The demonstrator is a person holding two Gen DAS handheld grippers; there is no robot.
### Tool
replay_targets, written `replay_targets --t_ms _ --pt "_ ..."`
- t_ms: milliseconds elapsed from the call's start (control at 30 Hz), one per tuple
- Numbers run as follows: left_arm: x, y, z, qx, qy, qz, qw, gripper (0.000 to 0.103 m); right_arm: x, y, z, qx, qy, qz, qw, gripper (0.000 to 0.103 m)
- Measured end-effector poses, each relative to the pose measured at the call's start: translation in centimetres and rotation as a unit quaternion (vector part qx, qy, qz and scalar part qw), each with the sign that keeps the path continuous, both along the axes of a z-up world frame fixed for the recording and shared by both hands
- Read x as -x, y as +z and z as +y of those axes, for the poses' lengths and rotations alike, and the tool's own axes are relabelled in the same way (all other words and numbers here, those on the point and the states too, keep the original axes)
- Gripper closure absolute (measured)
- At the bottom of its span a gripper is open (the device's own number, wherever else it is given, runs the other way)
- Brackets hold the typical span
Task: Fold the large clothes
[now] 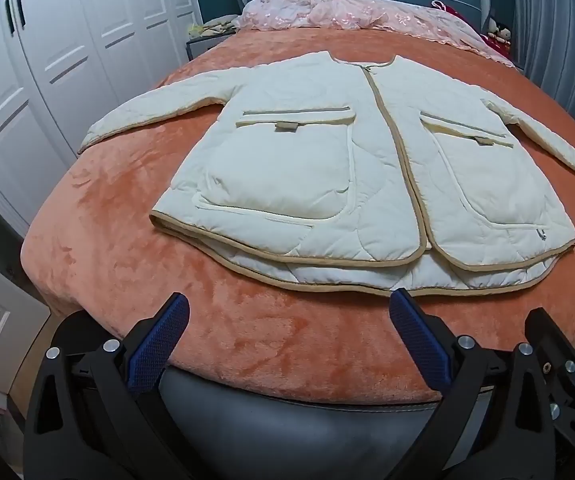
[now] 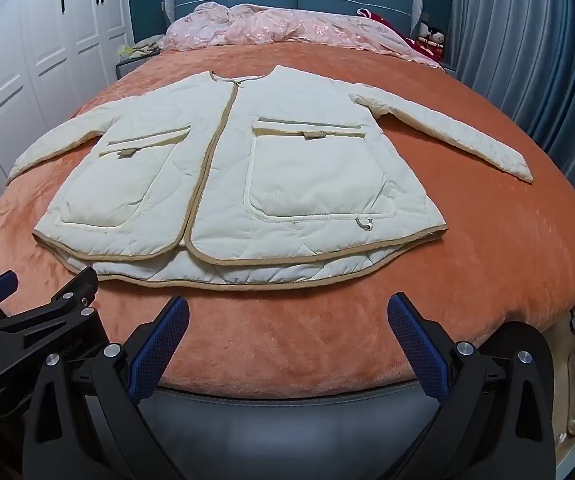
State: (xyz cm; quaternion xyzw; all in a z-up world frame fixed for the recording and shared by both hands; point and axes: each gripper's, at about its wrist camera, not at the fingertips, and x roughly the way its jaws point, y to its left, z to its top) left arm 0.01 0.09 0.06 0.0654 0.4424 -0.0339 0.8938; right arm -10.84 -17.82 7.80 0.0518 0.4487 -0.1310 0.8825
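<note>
Hovering wide open, left gripper (image 1: 287, 316) and right gripper (image 2: 287, 316) (both apparently empty) face the jacket (image 1: 351, 176).

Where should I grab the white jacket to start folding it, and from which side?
Probably by the sleeves. The jacket lies flat, front up, both sleeves spread out from the body. Take the left sleeve's cuff with the left gripper from the left, and the right cuff with the right gripper from the right. Both grippers are open and empty.

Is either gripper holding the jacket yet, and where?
Nothing is held. The left gripper and right gripper both hover open above the blanket, short of the jacket hem.
</note>
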Motion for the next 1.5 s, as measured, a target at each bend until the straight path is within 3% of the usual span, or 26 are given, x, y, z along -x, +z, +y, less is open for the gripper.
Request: replay_targets --t_ms 1500 --pt "0.3 1.0 0.0 -0.01 -0.001 -0.008 0.9999 0.006 0.1 0.0 0.0 0.001 0.0 0.001 1.0 0.005"
